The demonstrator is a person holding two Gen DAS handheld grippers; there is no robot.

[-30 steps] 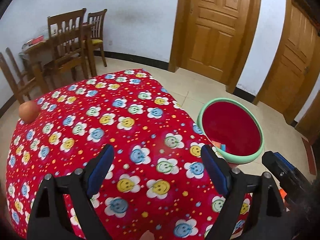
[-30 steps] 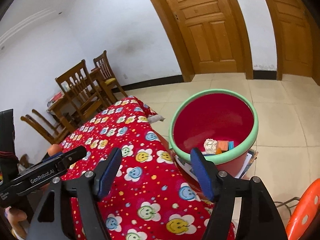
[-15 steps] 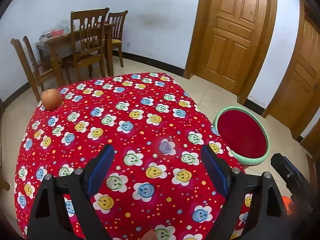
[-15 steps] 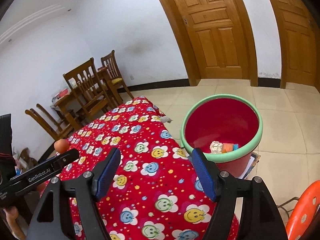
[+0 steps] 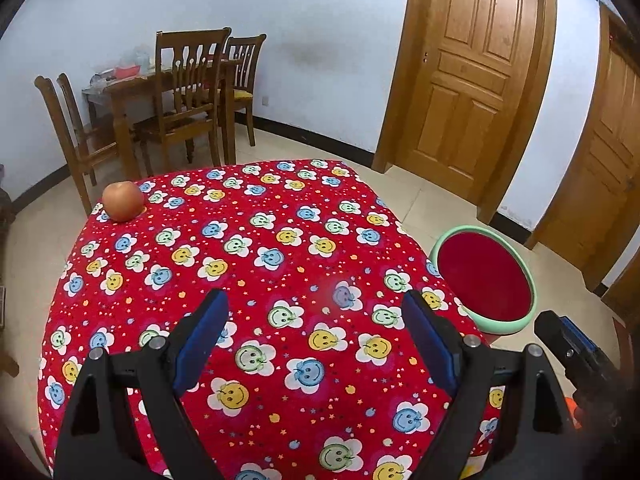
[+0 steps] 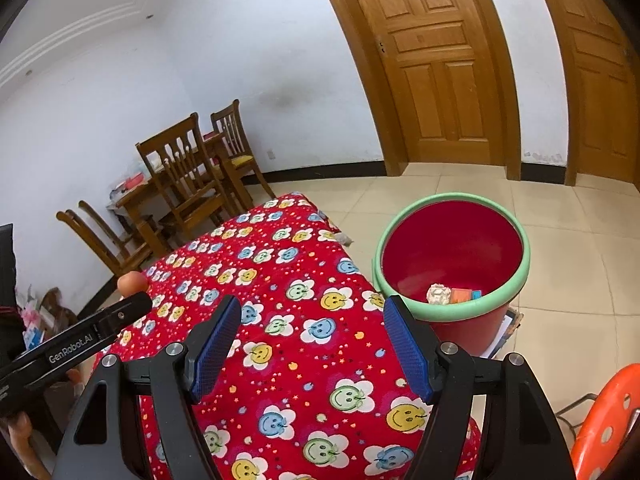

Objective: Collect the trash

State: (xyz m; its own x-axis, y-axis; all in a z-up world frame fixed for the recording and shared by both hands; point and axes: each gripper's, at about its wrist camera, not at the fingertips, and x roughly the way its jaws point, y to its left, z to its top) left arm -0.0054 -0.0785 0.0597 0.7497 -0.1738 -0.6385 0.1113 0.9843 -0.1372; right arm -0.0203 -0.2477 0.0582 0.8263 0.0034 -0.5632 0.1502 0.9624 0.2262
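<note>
Both grippers hang over the near edge of the table with nothing between their fingers: the left gripper has its blue pads spread wide above the red smiley-flower tablecloth, and the right gripper is just as wide apart over the same cloth, nearer the bucket side. Neither carries any trash.

Beyond the fingers, the cloth shows no scrap or wrapper in either view. The only thing on it is an apple at the far left corner, which looks like whole fruit and not waste. One risk is plain: with nothing else to go for, a gripper might take the apple as the next piece and bin good food. Being round and sitting close to the table edge, it could also roll off under a careless nudge.

Just off the table's right side stands the red bucket with its pale green rim, on the floor and below the tabletop. The collected trash lies at its bottom: a crumpled whitish wad beside small orange and blue pieces. The job looks nearly or wholly done. A low sweep of the right gripper toward the bucket could catch the hanging cloth and drag it, or knock the rim.

Farther off stand wooden chairs, a dining table and closed doors, well apart from everything.
</note>
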